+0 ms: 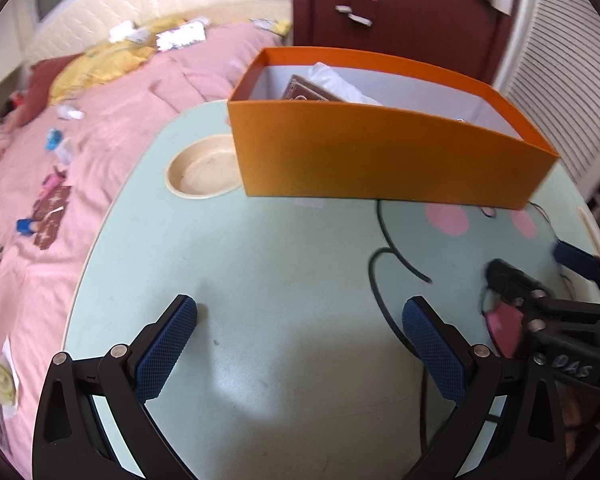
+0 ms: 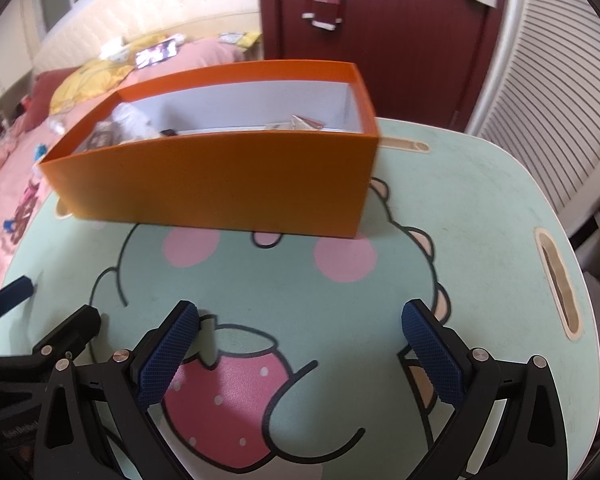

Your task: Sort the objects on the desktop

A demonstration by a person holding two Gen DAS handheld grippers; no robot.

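Both grippers are held with jaws wide apart and nothing between them: the left gripper [image 1: 300, 344] at lower centre of its view, the right gripper [image 2: 300, 344] likewise, over the mint-green lap table [image 1: 291, 248]. At upper centre, an orange box [image 1: 380, 152] is seen standing on the table, with packets and a white bag inside. A round cup recess [image 1: 201, 172] is seen touching the box's left corner.

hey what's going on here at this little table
A person holds two open grippers, the left gripper and right gripper, above a green cartoon table; neither holds anything. The orange box at the back already contains several items, and no loose objects show on the tabletop.
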